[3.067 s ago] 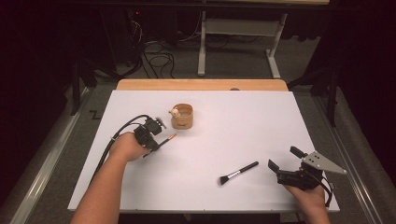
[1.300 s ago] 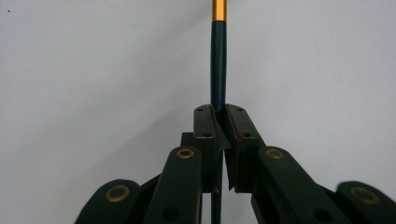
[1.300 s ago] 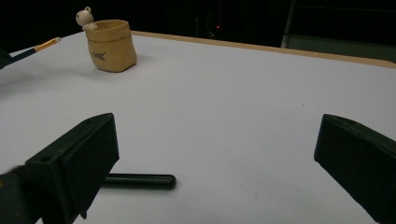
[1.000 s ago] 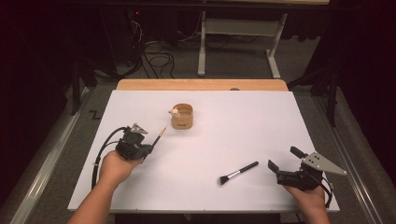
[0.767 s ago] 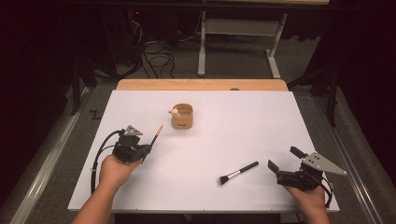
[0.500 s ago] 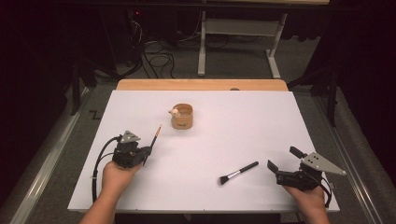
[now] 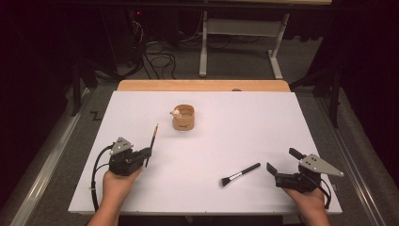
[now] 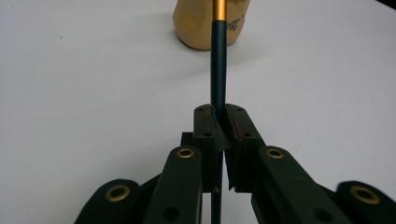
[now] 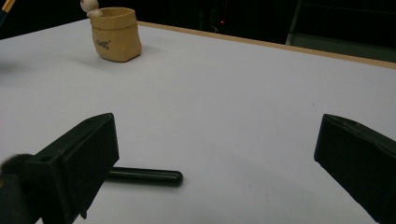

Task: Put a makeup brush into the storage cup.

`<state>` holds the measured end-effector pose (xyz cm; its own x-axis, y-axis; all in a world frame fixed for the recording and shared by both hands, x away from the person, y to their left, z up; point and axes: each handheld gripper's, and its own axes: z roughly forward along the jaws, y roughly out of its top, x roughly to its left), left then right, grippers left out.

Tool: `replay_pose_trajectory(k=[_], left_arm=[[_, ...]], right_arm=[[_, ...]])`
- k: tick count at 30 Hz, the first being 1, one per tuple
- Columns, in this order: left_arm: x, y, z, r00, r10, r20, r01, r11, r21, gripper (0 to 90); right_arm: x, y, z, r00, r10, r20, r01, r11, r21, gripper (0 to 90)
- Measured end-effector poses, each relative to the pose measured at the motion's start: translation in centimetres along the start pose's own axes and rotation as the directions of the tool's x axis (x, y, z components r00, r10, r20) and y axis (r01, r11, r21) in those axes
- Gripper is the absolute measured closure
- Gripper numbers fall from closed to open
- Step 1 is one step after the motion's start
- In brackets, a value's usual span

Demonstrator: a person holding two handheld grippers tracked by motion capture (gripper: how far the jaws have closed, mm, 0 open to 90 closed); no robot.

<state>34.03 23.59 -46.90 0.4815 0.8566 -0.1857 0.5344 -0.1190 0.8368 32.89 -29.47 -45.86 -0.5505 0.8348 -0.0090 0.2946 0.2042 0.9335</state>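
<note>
Since the earlier high views, the thin dark brush [image 7: 152, 146] has travelled with the left gripper [image 7: 147, 157] from beside the tan pot [image 7: 183, 117] toward the lower left of the frame, and its gold-banded end now tilts up and away toward the pot. In the left gripper view the jaws stand clenched on the dark shaft [image 8: 217, 79], pads pressing it from both sides, with the pot [image 8: 205, 25] straight ahead at the top of the frame. The step in hand looks like carrying this brush to the pot. To do it well, the grip should stay firm low on the shaft, the tip should rise above the pot's rim before it goes in, and the small pale figure [image 7: 176, 113] on the rim should be avoided. Near the lower middle of the white table [image 7: 263, 122] lies a black makeup brush [image 7: 240, 174], apart from the right gripper [image 7: 280, 165], whose jaws stand wide and released just right of it, holding nothing.
</note>
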Motion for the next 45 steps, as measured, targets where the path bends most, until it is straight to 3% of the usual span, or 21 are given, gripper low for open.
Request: replay_pose_trajectory(k=[9, 20, 29, 32, 35, 45], left_arm=[[0.4, -0.6, -1.0, 0.9993, -0.026, 0.025, 0.028, 0.9966, -0.078, 83.9], [0.2, -0.7, -1.8, 0.9994, -0.026, -0.022, 0.022, 0.9821, -0.187, 83.9], [-0.2, -0.7, -2.8, 0.9997, -0.008, -0.025, 0.000, 0.9528, -0.304, 83.9], [-0.3, -0.7, -3.0, 1.0000, -0.002, 0.000, 0.001, 0.9423, -0.335, 83.9], [-0.3, -0.7, -3.0, 1.0000, 0.002, 0.002, -0.001, 0.9396, -0.342, 83.9], [-1.0, -0.6, -2.8, 0.9991, 0.041, 0.008, -0.035, 0.9406, -0.338, 83.9]], right_arm=[[0.3, -0.2, 0.3, 0.9999, -0.005, -0.011, 0.005, 1.000, 0.010, 0.7], [0.4, -0.4, 0.3, 0.9999, 0.003, -0.016, -0.002, 1.000, 0.007, 0.7], [0.4, -0.3, 0.3, 0.9998, -0.003, -0.018, 0.003, 1.000, 0.000, 0.7], [0.5, -0.3, 0.3, 0.9998, -0.004, -0.019, 0.004, 1.000, 0.000, 0.7], [0.4, -0.3, 0.3, 0.9998, -0.005, -0.020, 0.005, 1.000, 0.003, 0.7], [0.6, -0.2, 0.2, 0.9997, -0.008, -0.023, 0.008, 1.000, -0.009, 0.7]])
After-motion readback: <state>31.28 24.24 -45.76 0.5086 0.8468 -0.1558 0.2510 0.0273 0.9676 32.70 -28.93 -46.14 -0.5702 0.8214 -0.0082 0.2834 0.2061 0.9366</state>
